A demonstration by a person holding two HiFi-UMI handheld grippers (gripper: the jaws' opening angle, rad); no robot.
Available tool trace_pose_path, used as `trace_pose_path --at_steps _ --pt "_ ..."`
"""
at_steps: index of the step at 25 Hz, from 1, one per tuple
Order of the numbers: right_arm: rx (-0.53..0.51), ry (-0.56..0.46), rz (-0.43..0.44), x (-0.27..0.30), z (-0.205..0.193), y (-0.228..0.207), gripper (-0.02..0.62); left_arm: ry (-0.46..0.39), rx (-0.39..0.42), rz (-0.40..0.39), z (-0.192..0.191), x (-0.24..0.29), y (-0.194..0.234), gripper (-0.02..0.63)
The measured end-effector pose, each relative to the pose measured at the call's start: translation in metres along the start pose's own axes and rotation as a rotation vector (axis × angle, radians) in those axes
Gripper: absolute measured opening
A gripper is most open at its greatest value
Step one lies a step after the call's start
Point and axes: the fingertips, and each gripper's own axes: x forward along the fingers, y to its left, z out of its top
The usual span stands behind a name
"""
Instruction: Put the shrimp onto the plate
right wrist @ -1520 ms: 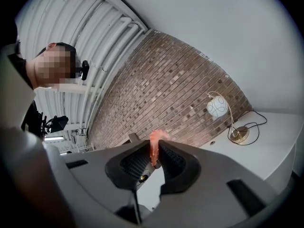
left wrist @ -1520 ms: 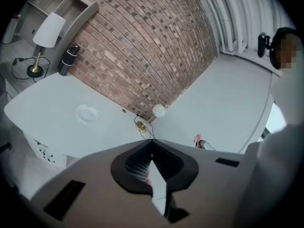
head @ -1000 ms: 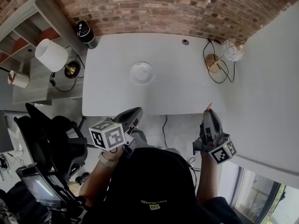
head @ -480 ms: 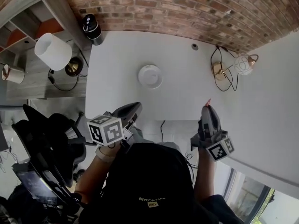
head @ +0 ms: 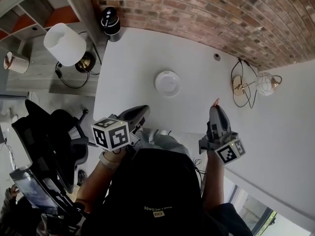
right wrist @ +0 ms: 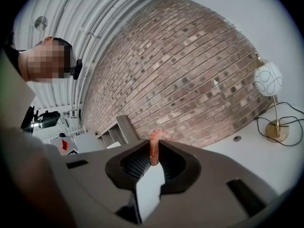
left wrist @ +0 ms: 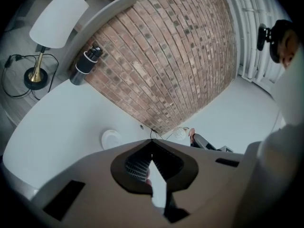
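My right tool [right wrist: 153, 159] is closed on the shrimp [right wrist: 153, 147] — the jaws pinch its lower end, and the pink, curled body sticks up past the tips against the brick wall [right wrist: 199, 65]. In the head view this tool sits right of centre, low in the frame. Its tip lies at the near edge of the counter [head: 129, 70], and its marker cube is toward me.

My left tool [head: 142, 113] sits left of centre in the head view, tip also at the counter's near edge. Its own view shows the jaws pressed together at the tips with nothing between them.

The plate [head: 167, 83] is small, round, white and bare. It sits on the counter above and between the two tools, well apart from the shrimp, up and to the left of it.

Farther out, a globe lamp [head: 269, 82] with a brass base stands at the right of the frame, its dark cord looped on the counter. A dark cylinder [head: 110, 21] stands at the counter's upper-left corner against the wall. A lamp with a white shade [head: 64, 44] is on a lower shelf at the upper left — off the counter. A dark office chair [head: 51, 136] fills the lower left.
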Motion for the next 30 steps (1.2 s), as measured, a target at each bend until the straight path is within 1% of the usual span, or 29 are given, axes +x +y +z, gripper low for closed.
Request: trace_pose_path --at_steps 4,8,10,14,20,27,30 --pt "-0.012 0.041 0.034 0.025 -0.003 -0.004 0.057 -0.023 -0.009 0.033 0.003 -0.006 0.006 0.003" --pt "-0.012 0.101 0.094 0.052 -0.012 -0.008 0.057 -0.068 -0.016 0.077 0.004 -0.014 0.01 0.003" --pt "-0.017 0.137 0.124 0.066 -0.018 -0.009 0.057 -0.097 -0.026 0.105 0.006 -0.018 0.013 0.003" --pt "-0.049 0.236 0.156 0.093 -0.031 -0.016 0.057 -0.153 -0.053 0.155 0.009 -0.028 0.014 0.003" --pt "-0.092 0.375 0.204 0.126 -0.06 -0.028 0.057 -0.228 -0.081 0.249 0.007 -0.046 0.018 0.003" --pt "-0.163 0.52 0.271 0.152 -0.107 -0.04 0.057 -0.29 -0.122 0.348 -0.009 -0.062 0.018 0.003" --pt "-0.209 0.582 0.292 0.162 -0.127 -0.045 0.057 -0.309 -0.131 0.389 -0.014 -0.067 0.017 0.003"
